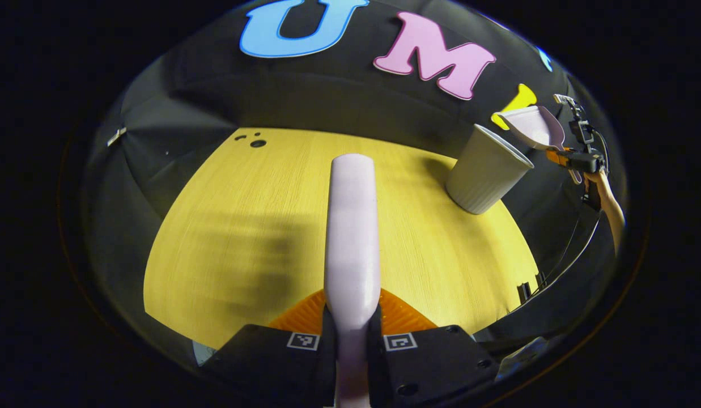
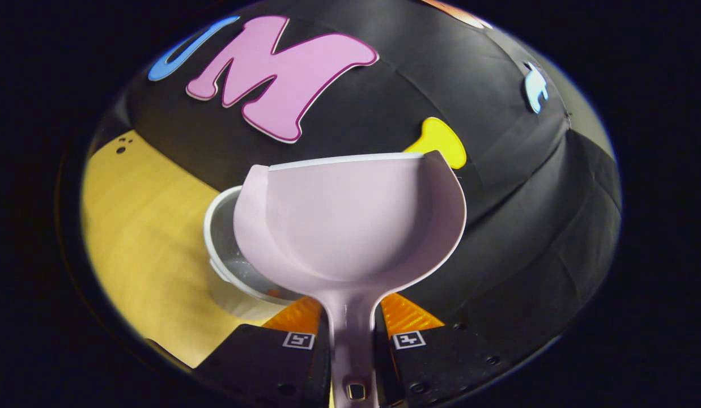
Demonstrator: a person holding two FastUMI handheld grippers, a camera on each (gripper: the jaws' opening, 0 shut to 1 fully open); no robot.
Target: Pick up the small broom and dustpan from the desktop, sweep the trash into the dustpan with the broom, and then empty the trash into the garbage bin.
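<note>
Left tool: I had my left tool clamped on the handle of the small broom, both fingers pressing its sides at the bottom of the left gripper view.
Broom: it ran straight ahead from the tool, out over the yellow table, and cast a blurred shadow to the left on the wood. I could not see its bristles.
Right tool: my right tool was closed on the stem of the dustpan, one finger on each side of the handle.
Dustpan: I held it raised, with its open scoop facing the camera and its straight front lip uppermost. It sat just beside and partly in front of the garbage bin in the right gripper view.
Bin: the pale bin stood upright on the far right part of the table, near the edge, against the black booth wall.
Other hand: from the left gripper view I saw the right tool far off at the right, holding the dustpan above the bin's rim, with a forearm below it.
Trash: something small and dark lay inside the bin, too blurred for me to name.
</note>
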